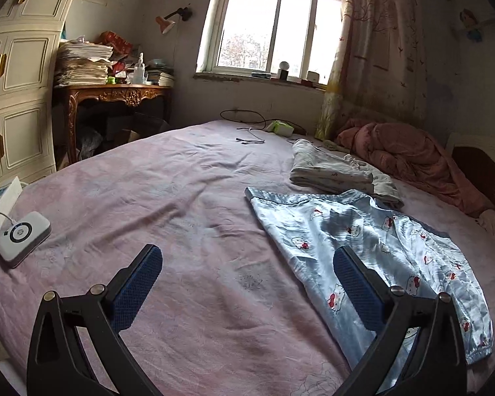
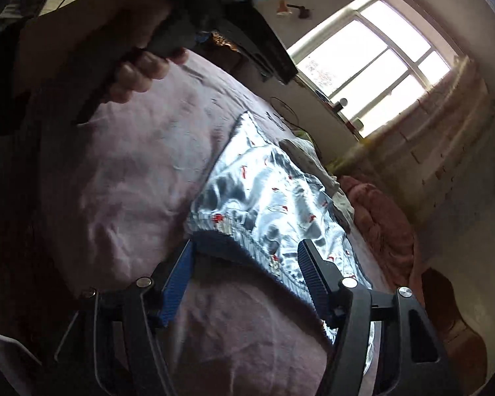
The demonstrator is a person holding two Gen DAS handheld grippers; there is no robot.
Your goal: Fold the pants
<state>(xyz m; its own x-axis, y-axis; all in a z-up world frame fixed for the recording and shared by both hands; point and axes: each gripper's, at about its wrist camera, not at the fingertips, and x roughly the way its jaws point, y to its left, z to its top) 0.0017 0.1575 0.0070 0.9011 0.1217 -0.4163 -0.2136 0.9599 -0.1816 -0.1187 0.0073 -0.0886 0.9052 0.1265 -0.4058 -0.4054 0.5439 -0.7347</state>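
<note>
here, pants (image 1: pixel 373 250) lie flat on the bed (image 1: pixel 181 198).

no readable text, labels or numbers in either view. pants (image 1: pixel 363 247) carry a cartoon cat print only, no lettering legible. white device (image 1: pixel 23 237) on the bed has a round emblem, too small to read. paper stacks (image 1: pixel 82 62) on the bench are too far off to read.

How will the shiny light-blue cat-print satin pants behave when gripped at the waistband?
The shiny light-blue cat-print satin pants are probably floppy: they lie creased on the pink bed sheet. The glossy sheen suggests slippery cloth. The gathered waistband looks thicker, likely a firmer hold.
</note>
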